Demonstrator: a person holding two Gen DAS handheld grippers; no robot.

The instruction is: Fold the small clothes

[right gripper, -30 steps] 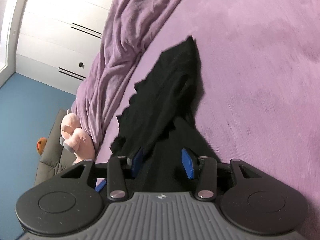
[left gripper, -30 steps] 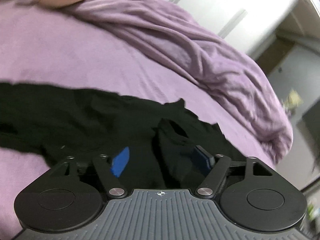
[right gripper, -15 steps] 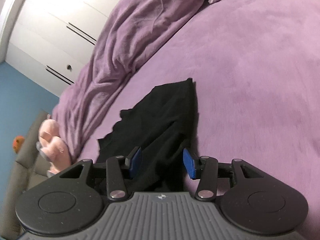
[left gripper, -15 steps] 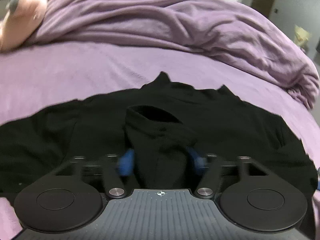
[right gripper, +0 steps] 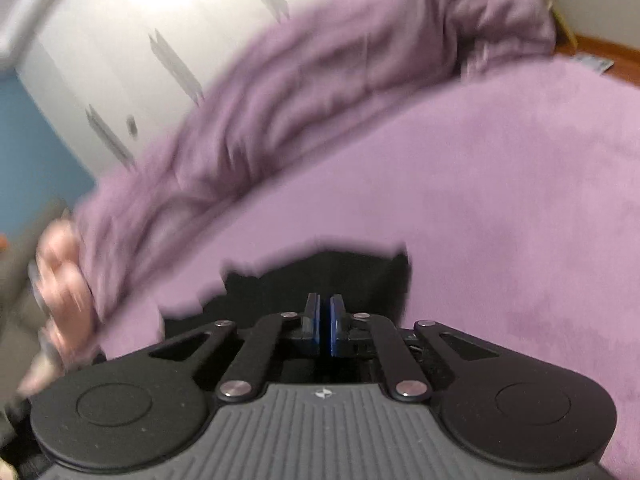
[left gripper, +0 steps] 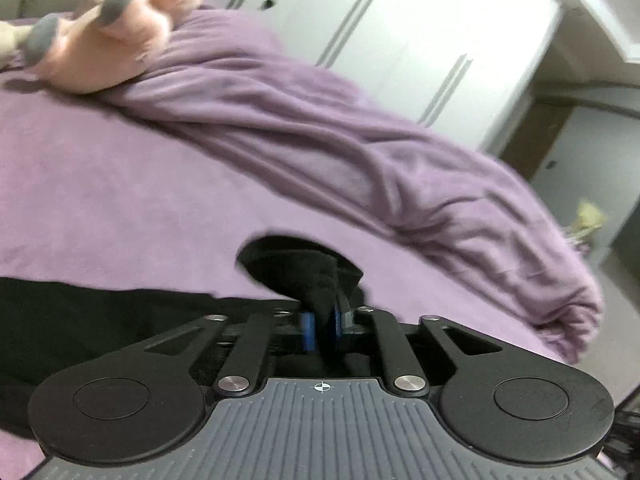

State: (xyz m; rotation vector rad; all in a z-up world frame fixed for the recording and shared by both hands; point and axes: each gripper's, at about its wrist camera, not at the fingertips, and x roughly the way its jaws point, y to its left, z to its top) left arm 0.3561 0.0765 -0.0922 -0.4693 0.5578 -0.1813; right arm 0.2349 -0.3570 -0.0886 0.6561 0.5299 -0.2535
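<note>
My left tool (left gripper: 320,326) has just been closing, and its blue pads now pinch a bunched fold of the black garment (left gripper: 304,264). The fold rises from between the pads and bulges just ahead of them. From that pinch the rest of the cloth trails away to the left, low across the purple bed (left gripper: 120,200), so its long axis runs sideways to this tool rather than along it. I judge the coming fold turns on that: this held end must be carried across the length of cloth, not pushed forward.

Further left and far off, a pink plush toy (left gripper: 116,40) lies against the rumpled purple blanket (left gripper: 320,140), well clear of the garment.

My right tool (right gripper: 325,326) has also just been closing. Its pads stand almost together with only a thin slit between them. A ragged black edge of the garment (right gripper: 360,276) lies just ahead of the tips and under them. I cannot make out cloth in that slit, so whether it grips anything I cannot say.

Both tools sit at the garment's near edge, so neither is plainly the nearer.

Much is hidden. Each tool's body covers the near part of the cloth, the left view cuts the garment off at its edge, and the right view is badly smeared. Black on black, no seam or collar shows.
</note>
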